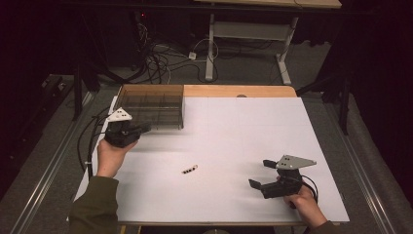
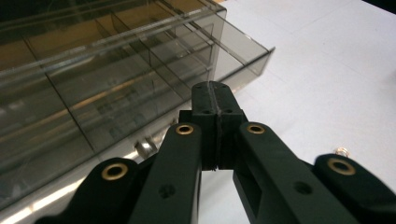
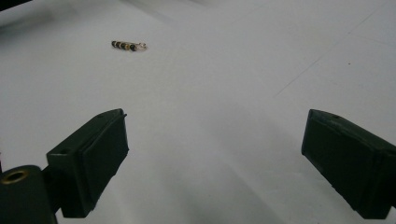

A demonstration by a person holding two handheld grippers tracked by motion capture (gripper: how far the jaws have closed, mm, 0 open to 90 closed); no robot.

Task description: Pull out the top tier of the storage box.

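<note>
Smoky plastic drawer box (image 2: 93, 79) beside closed left claw (image 2: 215, 100).

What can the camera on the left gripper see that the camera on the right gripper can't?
The left gripper view looks along the left gripper, jaws shut with nothing between them, at a smoky clear organizer box with dividers inside.

The right gripper view looks between the wide-open jaws of the right gripper at a small beaded piece lying alone.

Both show the white table top and black jaws rising from the bottom edge.
</note>
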